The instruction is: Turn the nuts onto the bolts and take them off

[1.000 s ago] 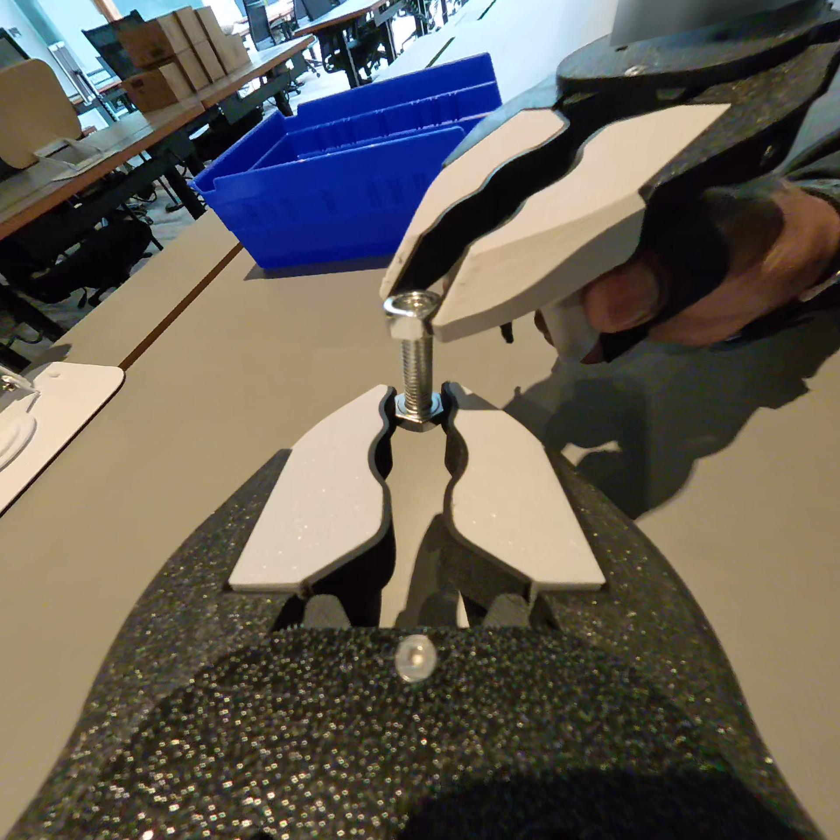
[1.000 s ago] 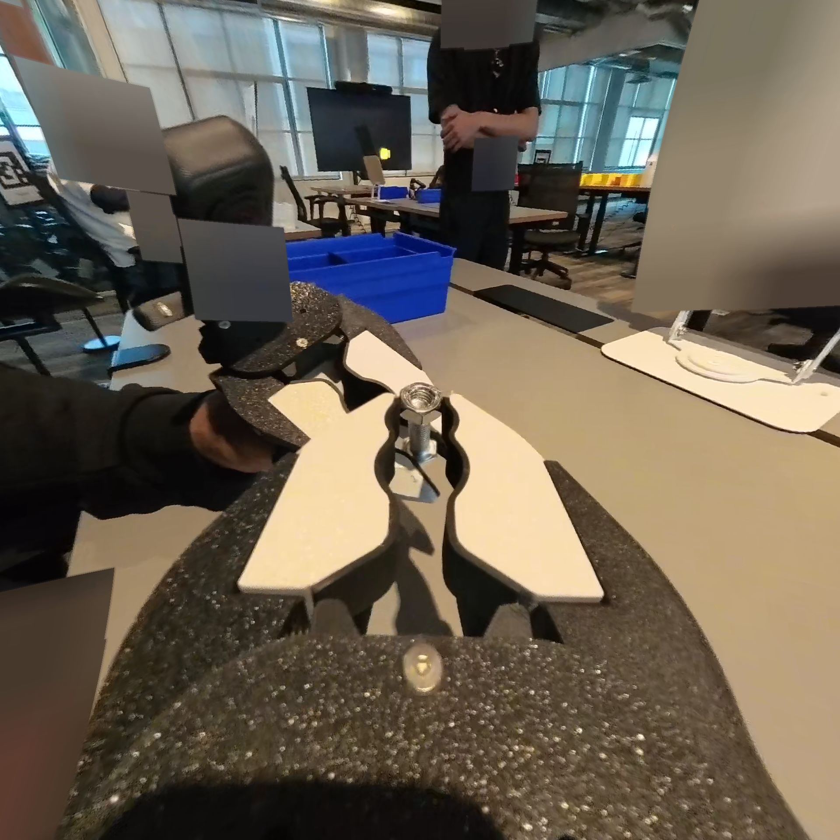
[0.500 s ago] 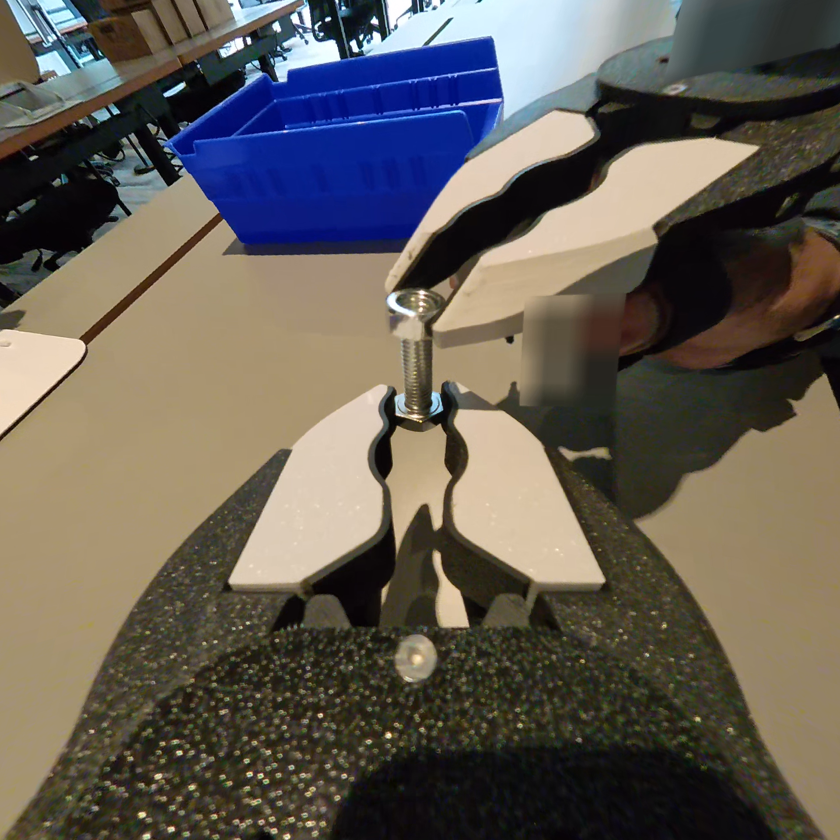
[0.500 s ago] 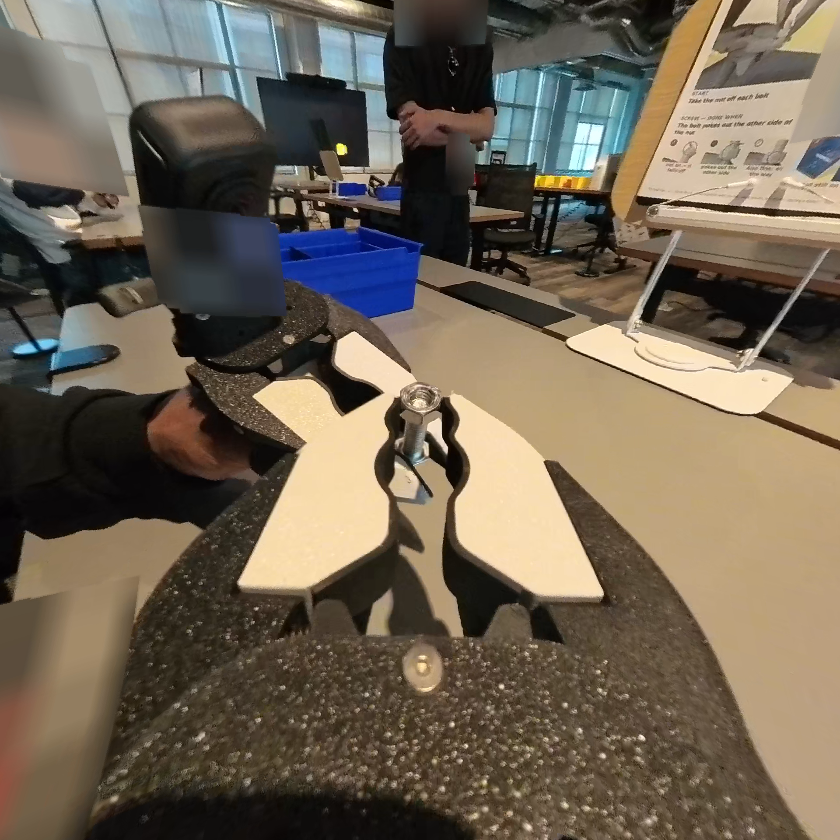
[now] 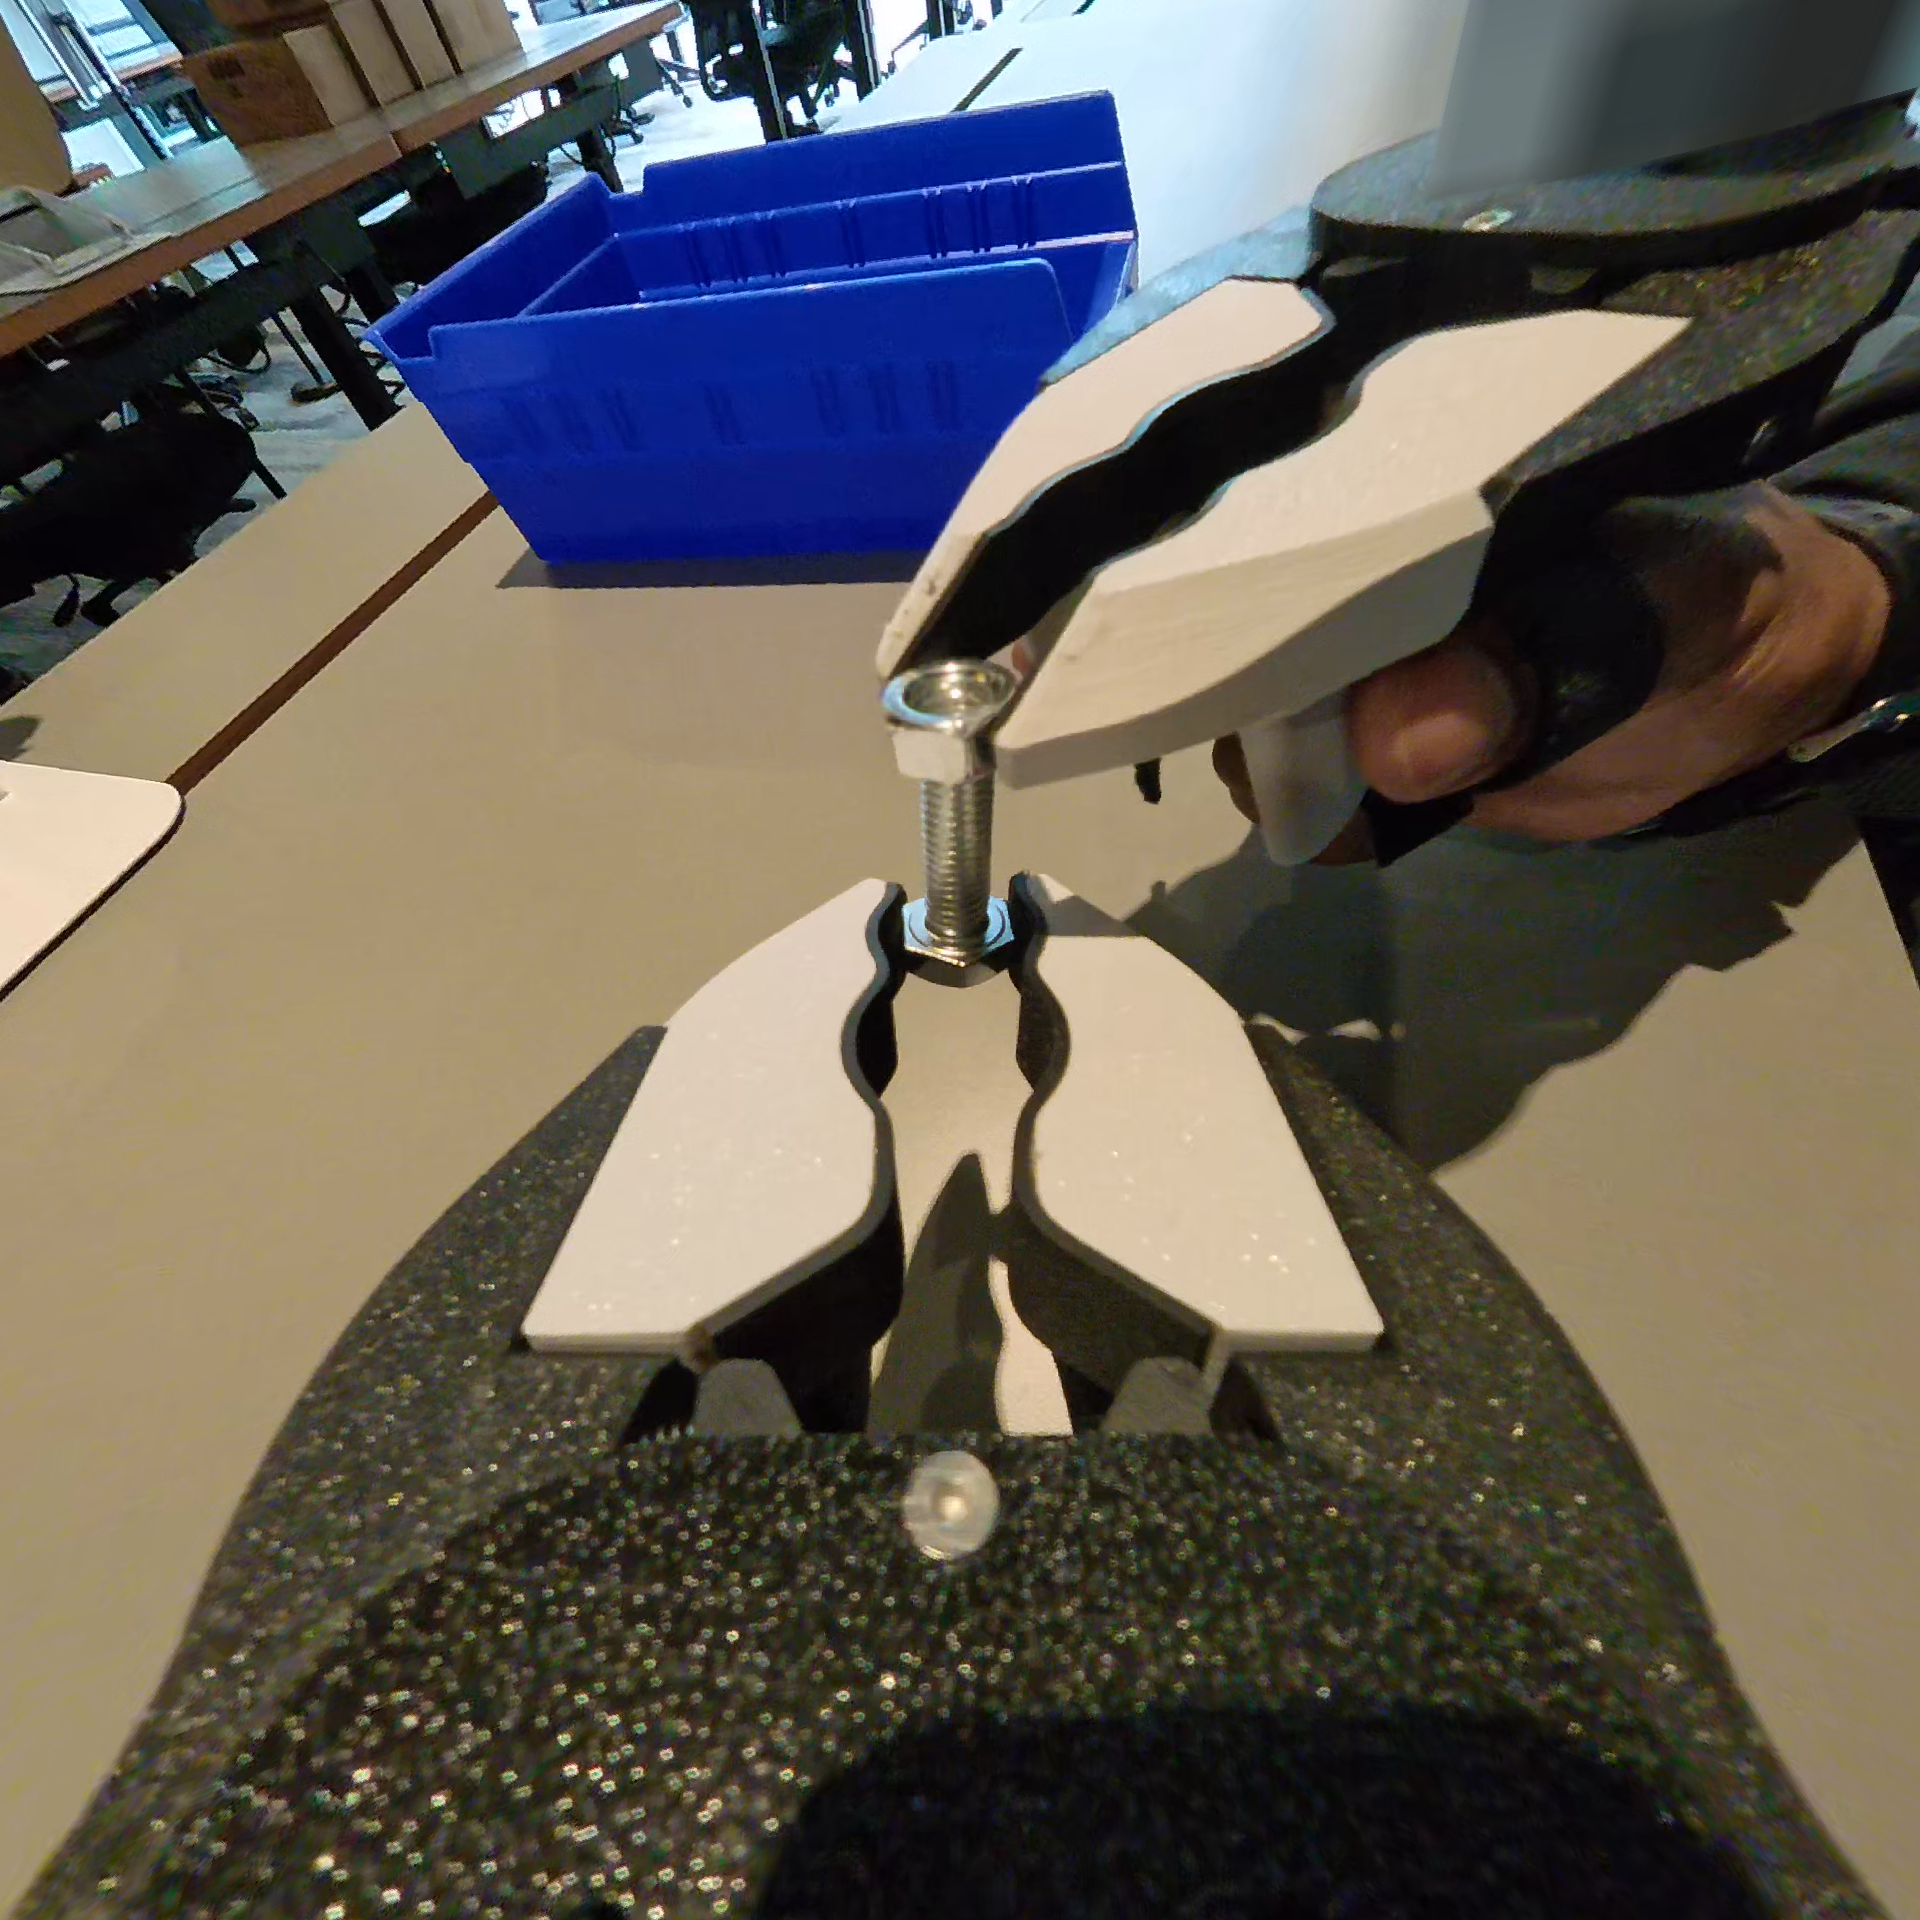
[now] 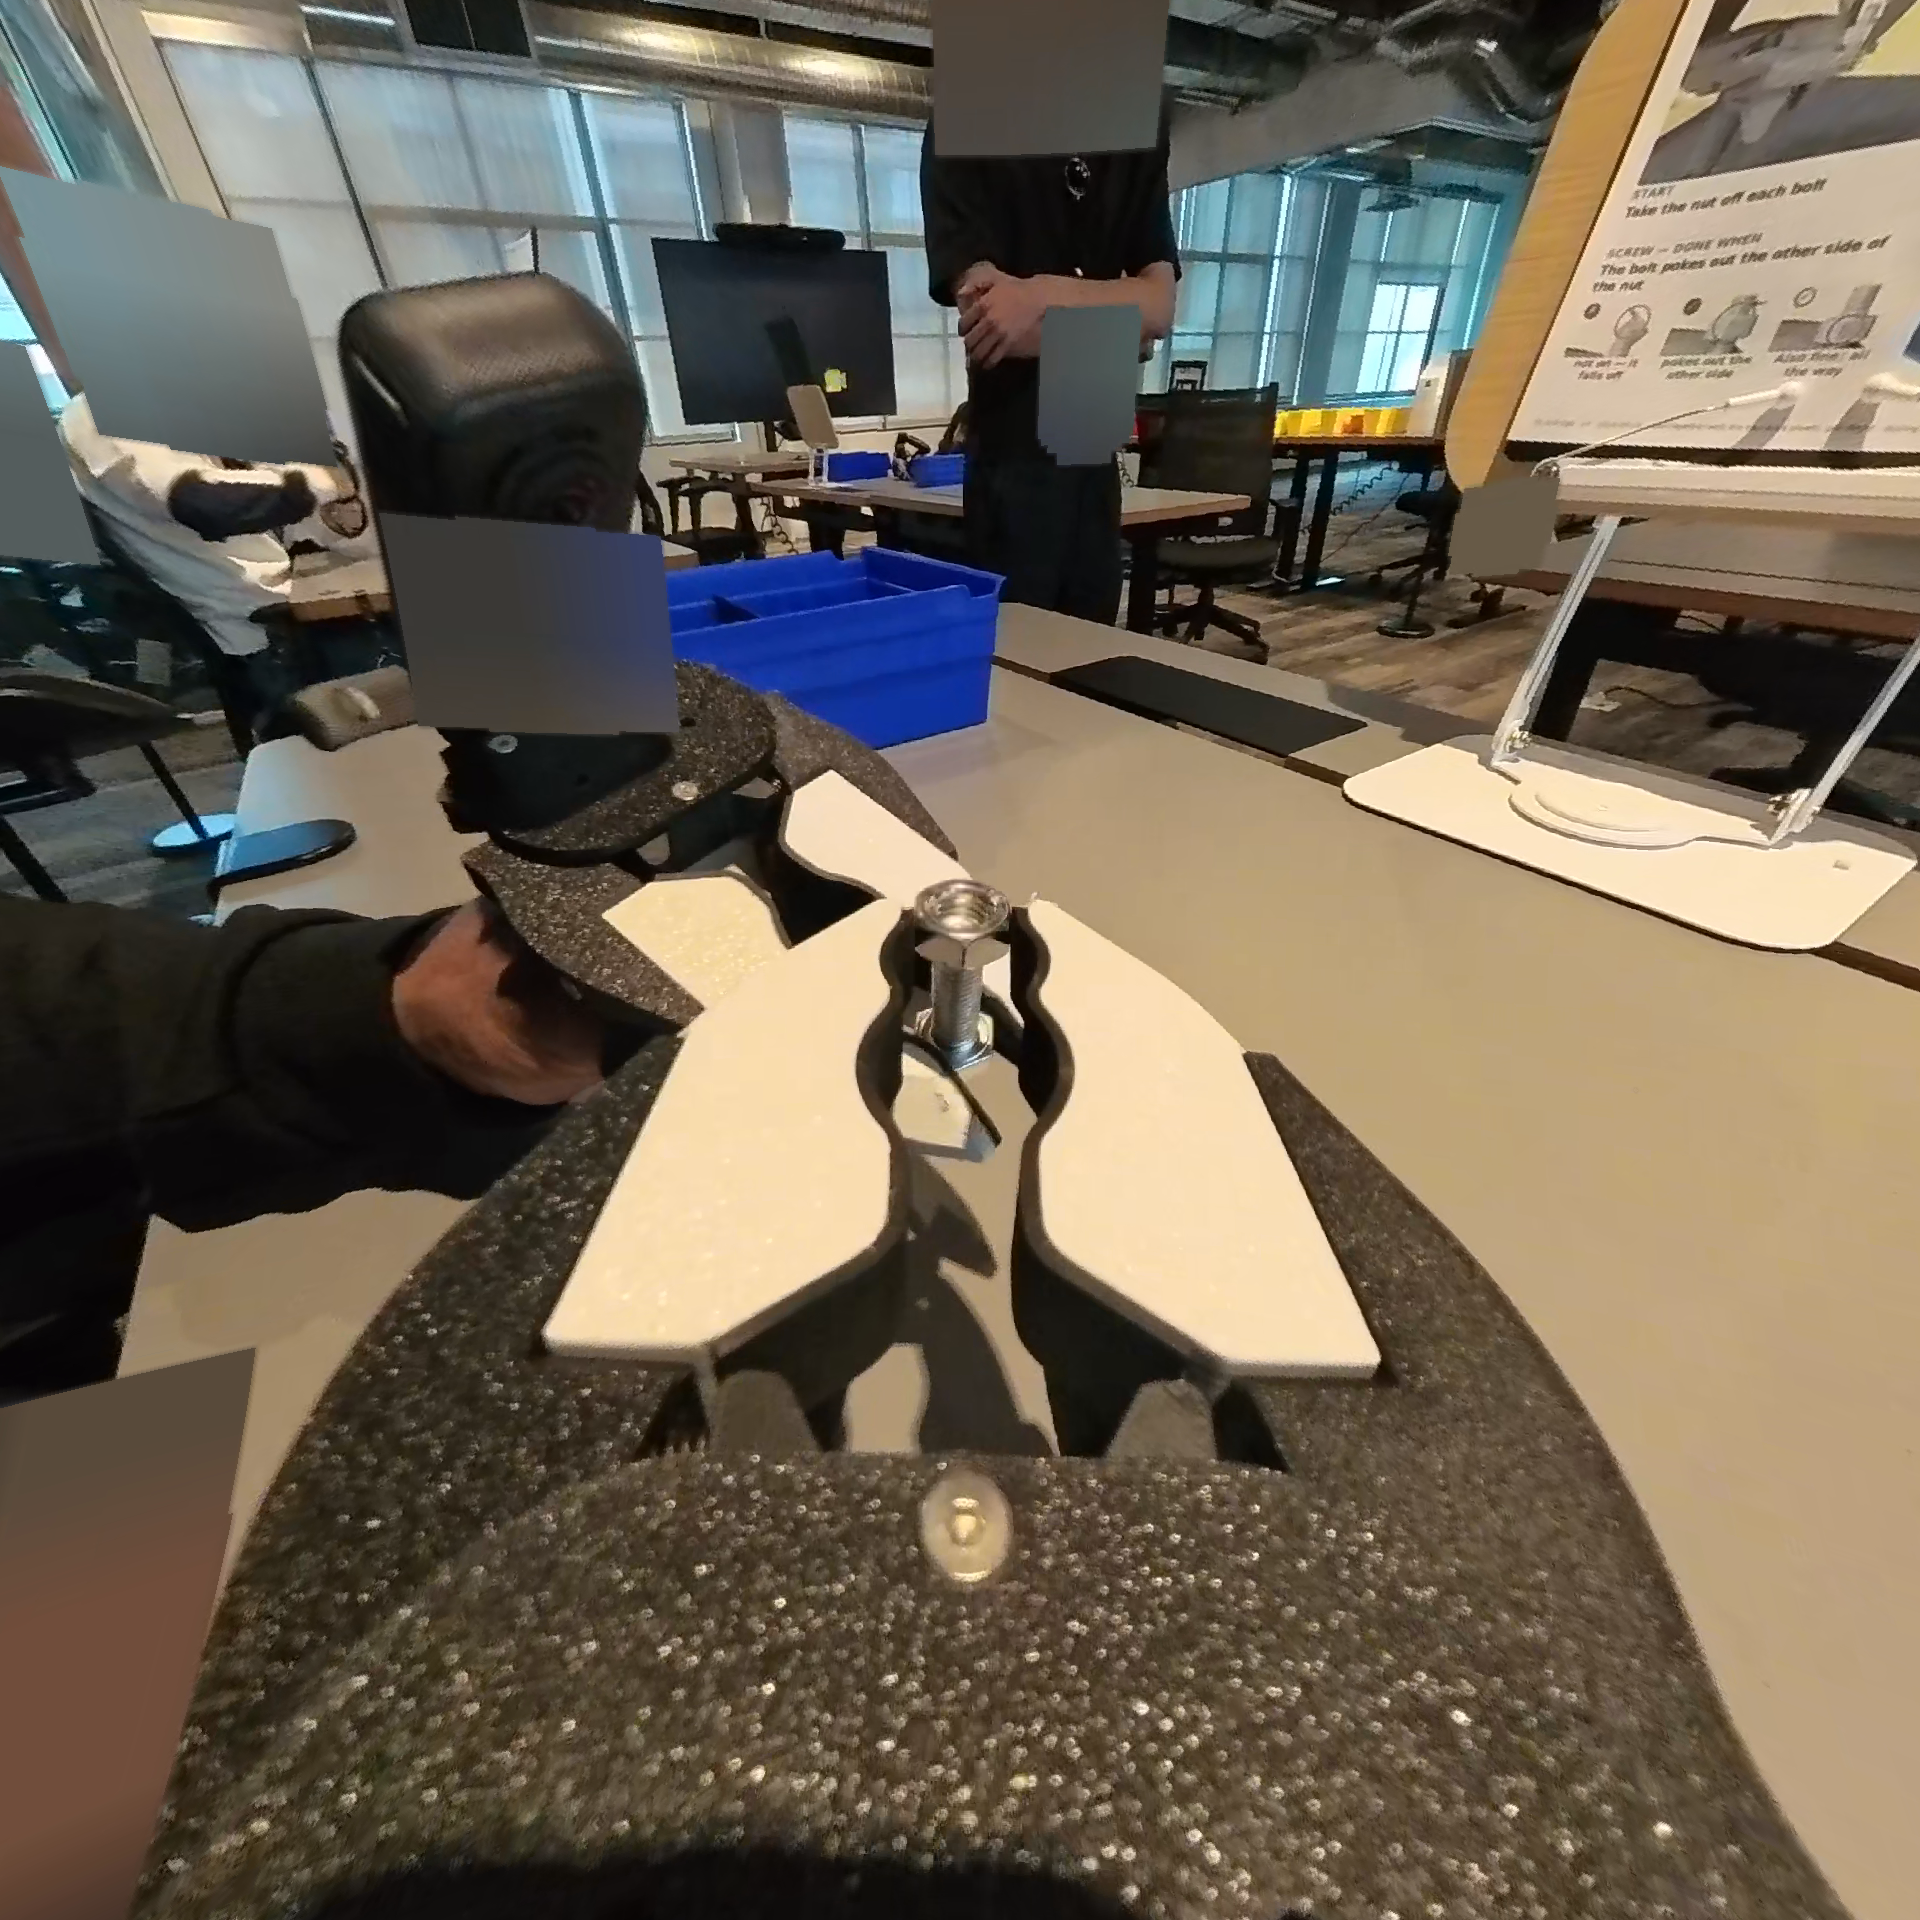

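My left gripper (image 5: 954,914) lies low over the grey desk (image 5: 436,831), its white fingers (image 5: 748,1122) drawn narrow and pinched on the hexagonal base of the bolt (image 5: 954,868), which stands upright with its threaded shaft rising from between the tips. My right gripper (image 5: 961,686) reaches in from the right and above, its fingers (image 5: 1236,613) closed around the nut (image 5: 948,717) sitting at the very top of the bolt; my hand (image 5: 1621,717) wraps its black handle. In the right wrist view the same nut (image 6: 961,920) sits between my right fingers (image 6: 1153,1153), with the bolt (image 6: 954,1013) dropping below it and the left gripper (image 6: 940,1039) crossing underneath from the left. A blue bin (image 5: 769,343) rests on the desk well beyond the bolt, and a white stand base (image 6: 1621,831) sits off to the right. A person in dark clothes (image 6: 1049,312) stands behind the desk.
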`<move>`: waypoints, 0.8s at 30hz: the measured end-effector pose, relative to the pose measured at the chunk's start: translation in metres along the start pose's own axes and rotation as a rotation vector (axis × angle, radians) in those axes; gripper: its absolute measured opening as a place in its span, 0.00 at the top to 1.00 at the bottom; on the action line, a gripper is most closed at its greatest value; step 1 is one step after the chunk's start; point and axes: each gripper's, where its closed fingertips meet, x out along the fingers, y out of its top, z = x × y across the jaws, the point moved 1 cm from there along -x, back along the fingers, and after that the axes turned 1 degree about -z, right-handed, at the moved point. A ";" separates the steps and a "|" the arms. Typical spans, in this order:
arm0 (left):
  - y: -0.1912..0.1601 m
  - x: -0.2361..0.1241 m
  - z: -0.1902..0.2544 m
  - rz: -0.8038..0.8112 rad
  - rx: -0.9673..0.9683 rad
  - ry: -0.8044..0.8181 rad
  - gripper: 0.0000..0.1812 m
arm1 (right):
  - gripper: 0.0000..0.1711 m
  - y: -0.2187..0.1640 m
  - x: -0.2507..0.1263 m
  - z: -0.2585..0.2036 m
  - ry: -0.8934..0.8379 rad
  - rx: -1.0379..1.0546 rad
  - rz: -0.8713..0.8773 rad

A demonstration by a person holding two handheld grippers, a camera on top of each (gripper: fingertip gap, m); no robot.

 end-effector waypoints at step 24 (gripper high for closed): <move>0.002 -0.001 0.002 0.013 -0.001 -0.025 0.90 | 0.90 0.003 -0.002 -0.003 0.034 -0.012 0.031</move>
